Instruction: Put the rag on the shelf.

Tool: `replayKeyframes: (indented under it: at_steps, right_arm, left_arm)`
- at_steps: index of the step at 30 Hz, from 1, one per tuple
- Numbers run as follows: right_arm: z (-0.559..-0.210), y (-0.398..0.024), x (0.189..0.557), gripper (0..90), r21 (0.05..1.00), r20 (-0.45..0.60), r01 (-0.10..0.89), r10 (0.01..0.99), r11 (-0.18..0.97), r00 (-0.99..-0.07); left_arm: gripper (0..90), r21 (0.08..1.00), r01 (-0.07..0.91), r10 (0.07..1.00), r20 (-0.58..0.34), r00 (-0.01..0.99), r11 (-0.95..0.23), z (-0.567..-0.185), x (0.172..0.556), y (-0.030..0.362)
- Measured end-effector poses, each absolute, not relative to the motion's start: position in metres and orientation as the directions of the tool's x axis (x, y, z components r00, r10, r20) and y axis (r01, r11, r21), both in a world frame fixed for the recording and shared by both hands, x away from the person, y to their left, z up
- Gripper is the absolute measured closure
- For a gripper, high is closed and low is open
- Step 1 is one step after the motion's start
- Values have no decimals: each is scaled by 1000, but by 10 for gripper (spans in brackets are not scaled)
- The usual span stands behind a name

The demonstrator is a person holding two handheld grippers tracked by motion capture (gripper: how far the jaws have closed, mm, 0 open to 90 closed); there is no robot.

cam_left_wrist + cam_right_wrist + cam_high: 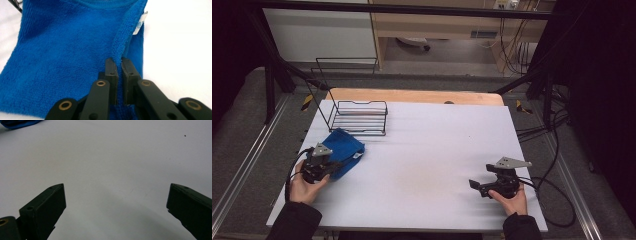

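Blue towel [62, 50] in left tongs [119, 65]

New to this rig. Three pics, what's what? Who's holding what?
No robot here: a person holds a hand-held gripper in each hand at a white table. The high view looks down from above; the other two views come from cameras riding on each gripper, looking along its black jaws. The left hand-held gripper is pinched shut on a fold of the blue towel, which lies near a black wire rack. The right hand-held gripper rests open over bare table, holding nothing.
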State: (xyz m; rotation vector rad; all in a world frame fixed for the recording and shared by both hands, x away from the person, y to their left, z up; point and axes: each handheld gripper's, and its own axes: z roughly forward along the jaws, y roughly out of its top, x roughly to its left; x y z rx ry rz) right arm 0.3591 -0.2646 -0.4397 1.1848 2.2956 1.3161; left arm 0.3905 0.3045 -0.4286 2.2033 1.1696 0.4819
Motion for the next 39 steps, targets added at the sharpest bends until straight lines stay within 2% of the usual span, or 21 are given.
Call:
replayKeyframes:
  at_steps: [6,9,10,15,23,26,28,30,39]
  right_arm:
    - [-440,-264,359,28,803,178,532,746,267,-642]
    - [-440,-264,359,28,803,178,533,746,267,-642]
    - [-440,-264,359,28,802,178,534,746,267,-642]
    - [-440,-264,359,28,802,179,534,746,267,-642]
    - [-440,-264,359,28,802,183,535,744,265,-642]
    - [-440,-264,359,29,802,183,535,743,266,-644]
    - [-440,-264,359,29,803,184,535,743,265,-644]
    - [-440,-264,359,30,801,186,537,743,264,-643]
    - [-440,-264,360,33,802,186,535,739,266,-647]
  left_arm:
    - [821,618,636,820,23,572,-461,-432,386,304]
    - [649,643,629,820,-5,573,-436,-437,385,300]
    - [617,643,629,820,-5,573,-436,-437,385,300]
    - [578,650,616,819,18,573,-445,-439,385,294]
    - [656,650,591,822,94,561,-478,-442,385,288]
    - [747,646,594,826,103,554,-480,-442,386,289]
    - [805,644,604,832,96,546,-471,-441,389,292]
    - [825,644,607,834,89,545,-465,-441,389,292]
    - [846,677,628,840,-26,542,-384,-431,387,303]
